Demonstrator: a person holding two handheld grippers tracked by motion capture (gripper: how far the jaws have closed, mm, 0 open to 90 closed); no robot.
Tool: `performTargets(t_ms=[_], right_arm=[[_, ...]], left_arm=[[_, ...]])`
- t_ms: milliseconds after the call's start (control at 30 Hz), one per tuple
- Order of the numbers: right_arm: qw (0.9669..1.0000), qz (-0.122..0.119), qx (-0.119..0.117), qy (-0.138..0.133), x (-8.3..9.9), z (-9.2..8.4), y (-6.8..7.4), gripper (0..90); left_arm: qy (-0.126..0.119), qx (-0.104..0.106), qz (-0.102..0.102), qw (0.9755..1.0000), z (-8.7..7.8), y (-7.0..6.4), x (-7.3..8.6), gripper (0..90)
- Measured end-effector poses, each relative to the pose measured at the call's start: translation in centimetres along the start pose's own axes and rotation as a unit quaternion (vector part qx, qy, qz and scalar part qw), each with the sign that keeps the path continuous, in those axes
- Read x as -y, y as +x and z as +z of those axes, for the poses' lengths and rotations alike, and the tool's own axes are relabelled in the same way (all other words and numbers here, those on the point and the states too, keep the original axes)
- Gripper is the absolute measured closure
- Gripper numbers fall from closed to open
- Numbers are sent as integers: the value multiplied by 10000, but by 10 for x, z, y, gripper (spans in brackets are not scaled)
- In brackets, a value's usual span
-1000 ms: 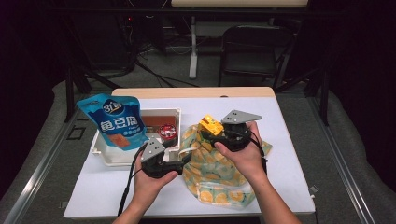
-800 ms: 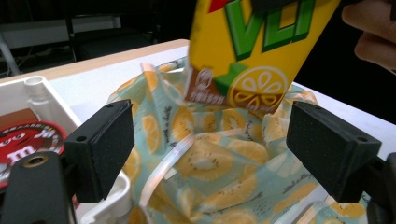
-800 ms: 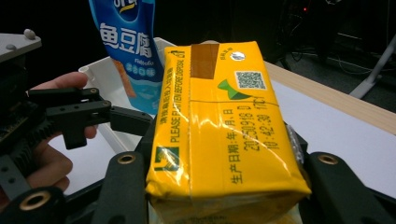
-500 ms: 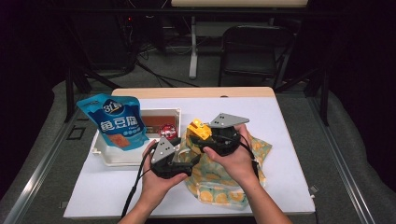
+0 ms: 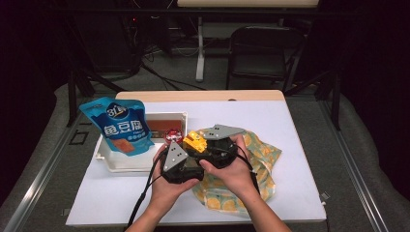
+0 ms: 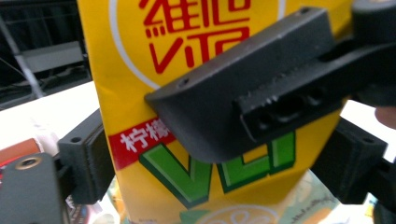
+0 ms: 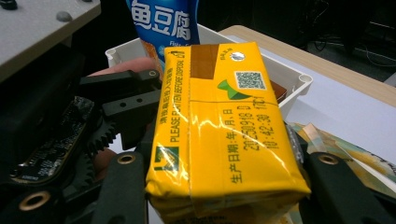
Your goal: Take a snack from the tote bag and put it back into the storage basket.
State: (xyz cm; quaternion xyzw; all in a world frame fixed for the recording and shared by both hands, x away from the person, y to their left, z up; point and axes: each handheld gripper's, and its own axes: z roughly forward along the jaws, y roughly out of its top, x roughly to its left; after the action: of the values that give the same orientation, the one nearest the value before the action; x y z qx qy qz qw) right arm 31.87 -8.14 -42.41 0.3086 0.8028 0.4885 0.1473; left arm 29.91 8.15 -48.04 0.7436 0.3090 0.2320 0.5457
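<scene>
Above the near middle of the white table, between the two hand-held grippers, hangs one yellow cardboard drink carton, a glossy rectangular box with red Chinese characters and green letters on its face and a folded, glued seam across its end. In the right gripper view its long axis runs away from the camera towards the white plastic tray, with the foil-sealed straw hole at the far end; in the high view it lies roughly level, just right of the tray.

The right gripper, matt black with a grey three-cornered plate on top, has its jaws about half open and pressed against the carton's two long sides, holding it. The left gripper, of the same make, has its jaws standing on either side of the carton's lower part; they have just been closing slightly with the carton between them, but whether their pads press on it I cannot tell. A jaw of the right gripper crosses the carton's face in the left gripper view.

One blue glossy plastic snack pouch with white Chinese characters leans upright in the tray. One crinkled yellow-and-green printed wrapper lies flat under the right hand. One small round red-and-silver item rests in the tray; it is too small to identify.
</scene>
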Motion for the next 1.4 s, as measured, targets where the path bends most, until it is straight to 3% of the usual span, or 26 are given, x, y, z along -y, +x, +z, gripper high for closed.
performTargets(t_ms=[100,333,500,667,1067,1400], right_arm=[[10000,5,-22,40,0,2,0,511],[9999,96,-90,-54,2,3,1,470],[9991,138,-235,-311,3,-9,-2,224],[9978,218,-227,-590,6,-26,-7,162],[9956,419,138,-831,33,-55,-30,151],[9934,607,614,-755,79,-71,-47,152]], left_arm=[[-34,-55,28,10000,0,1,0,232],[5,-146,32,9999,-4,1,0,280],[135,-276,-83,9995,-5,6,4,288],[167,-467,-195,9986,-10,15,7,288],[181,-766,-440,9959,-25,39,20,287],[105,-1052,-612,9925,-41,57,28,287]])
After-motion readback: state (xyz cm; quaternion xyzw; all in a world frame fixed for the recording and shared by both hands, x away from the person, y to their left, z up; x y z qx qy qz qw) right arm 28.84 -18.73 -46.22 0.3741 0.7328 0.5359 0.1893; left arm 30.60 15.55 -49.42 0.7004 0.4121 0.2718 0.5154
